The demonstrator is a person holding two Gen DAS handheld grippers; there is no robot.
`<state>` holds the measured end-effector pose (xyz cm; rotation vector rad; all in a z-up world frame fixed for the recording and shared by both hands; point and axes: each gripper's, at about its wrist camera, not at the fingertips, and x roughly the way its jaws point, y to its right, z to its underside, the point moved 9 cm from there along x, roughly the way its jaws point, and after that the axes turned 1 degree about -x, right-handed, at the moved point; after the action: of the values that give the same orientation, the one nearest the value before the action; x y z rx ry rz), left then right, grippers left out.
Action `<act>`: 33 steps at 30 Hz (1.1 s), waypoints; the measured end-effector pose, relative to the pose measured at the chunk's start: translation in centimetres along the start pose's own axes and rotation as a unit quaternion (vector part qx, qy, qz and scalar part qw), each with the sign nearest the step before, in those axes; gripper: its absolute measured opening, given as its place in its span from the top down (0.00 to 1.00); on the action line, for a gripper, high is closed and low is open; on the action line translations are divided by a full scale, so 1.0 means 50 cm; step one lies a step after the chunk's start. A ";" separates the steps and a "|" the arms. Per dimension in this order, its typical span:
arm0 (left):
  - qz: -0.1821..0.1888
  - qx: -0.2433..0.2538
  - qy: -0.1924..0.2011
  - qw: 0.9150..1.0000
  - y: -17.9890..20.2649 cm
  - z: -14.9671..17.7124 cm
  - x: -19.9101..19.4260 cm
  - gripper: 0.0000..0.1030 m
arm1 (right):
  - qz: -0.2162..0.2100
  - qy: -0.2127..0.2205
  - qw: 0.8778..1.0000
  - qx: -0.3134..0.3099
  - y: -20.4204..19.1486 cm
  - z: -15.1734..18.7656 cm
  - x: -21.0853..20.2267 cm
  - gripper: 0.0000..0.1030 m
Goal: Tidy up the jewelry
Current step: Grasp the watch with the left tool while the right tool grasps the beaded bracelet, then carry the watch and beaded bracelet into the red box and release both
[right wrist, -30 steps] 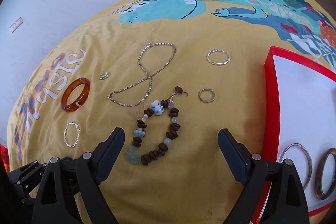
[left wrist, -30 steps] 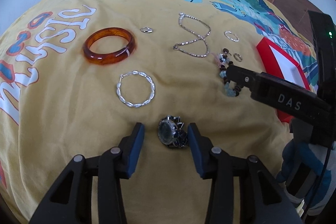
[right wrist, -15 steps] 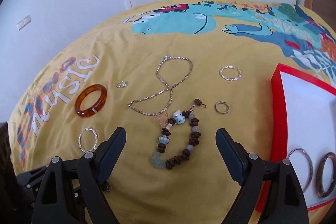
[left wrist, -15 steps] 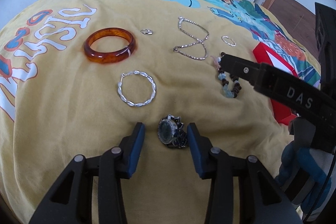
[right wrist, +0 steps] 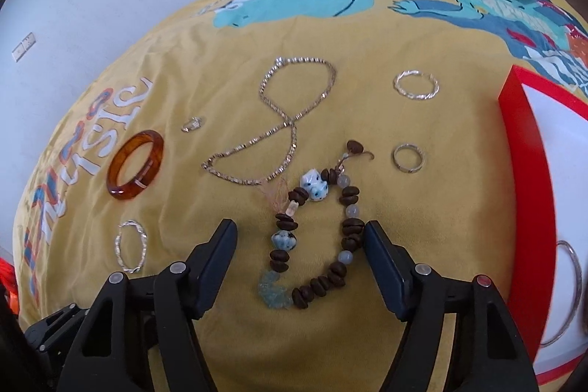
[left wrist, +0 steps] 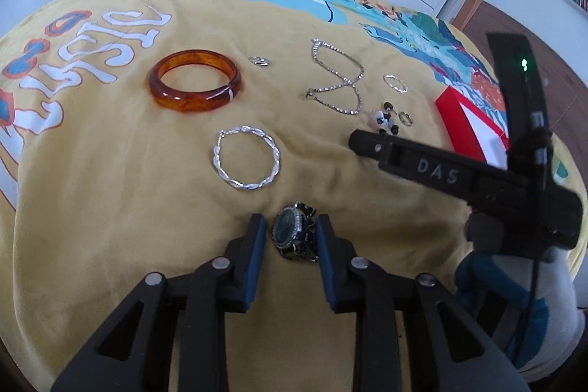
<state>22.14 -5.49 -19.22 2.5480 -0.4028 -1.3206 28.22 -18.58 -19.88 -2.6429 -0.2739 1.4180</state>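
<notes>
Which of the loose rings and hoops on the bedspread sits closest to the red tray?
The plain silver band ring, lying right of the beaded bracelet. The twisted silver hoop lies farther up the bedspread; the other hoops sit far left of the red tray.

Yellow printed bedspread [right wrist: 228, 68], amber bangle [right wrist: 135, 165], chain necklace [right wrist: 283, 127], beaded bracelet [right wrist: 316, 237], watch [left wrist: 294, 234], red tray [right wrist: 529, 193]
</notes>
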 end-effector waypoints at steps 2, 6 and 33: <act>0.007 -0.004 -0.001 1.000 0.000 -0.001 0.000 0.78 | 0.001 0.003 1.000 0.004 0.005 0.005 -0.001 0.34; 0.015 -0.009 -0.002 1.000 0.004 -0.005 -0.004 0.82 | 0.004 0.007 1.000 -0.002 0.014 0.010 -0.009 0.64; 0.000 0.016 0.033 0.999 0.091 -0.059 -0.165 0.83 | -0.083 0.087 0.993 0.008 -0.025 -0.017 -0.256 0.89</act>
<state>19.39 -6.57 -9.80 2.6101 -0.4134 -1.2355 21.89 -20.22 -8.79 -2.6382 -0.4496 1.1276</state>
